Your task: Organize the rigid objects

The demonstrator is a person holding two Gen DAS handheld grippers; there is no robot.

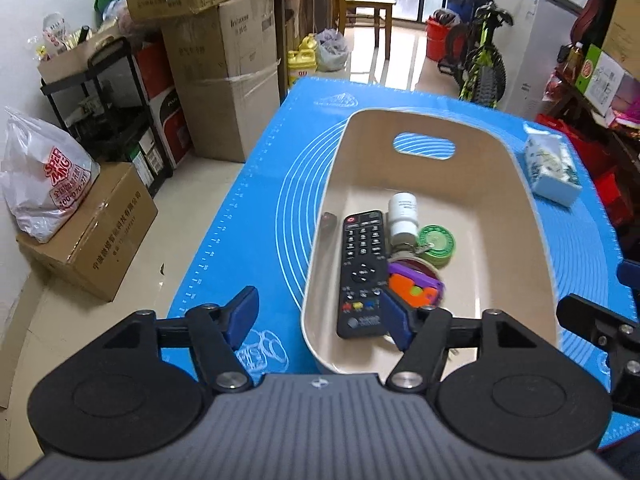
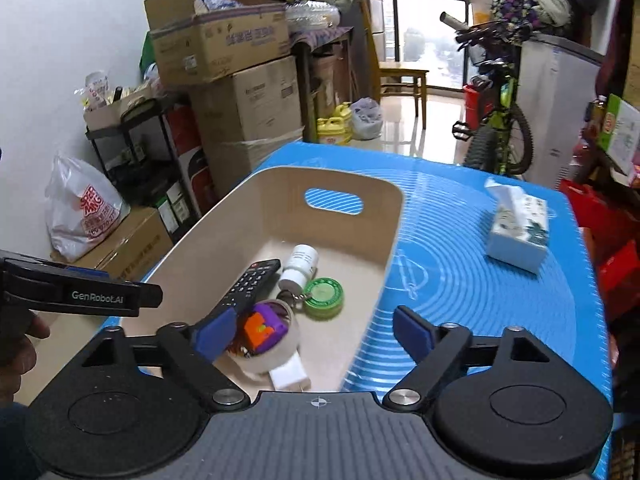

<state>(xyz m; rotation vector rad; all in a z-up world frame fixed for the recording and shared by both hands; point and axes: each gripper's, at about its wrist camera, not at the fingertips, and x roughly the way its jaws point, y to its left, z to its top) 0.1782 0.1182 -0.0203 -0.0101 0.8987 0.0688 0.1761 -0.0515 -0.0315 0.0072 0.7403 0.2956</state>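
Free room and obstacles. The bin stands on the blue-matted surface, its tall walls barring a level approach; entry is from above. Inside, the near left part is crowded: remote, white bottle, green tin, tape roll with an orange-and-purple toy in it, white charger. The far and right floor of the bin lies bare. Right of the bin the mat is open up to the tissue box at the far right. Left of the surface, stacked cartons stand well apart.
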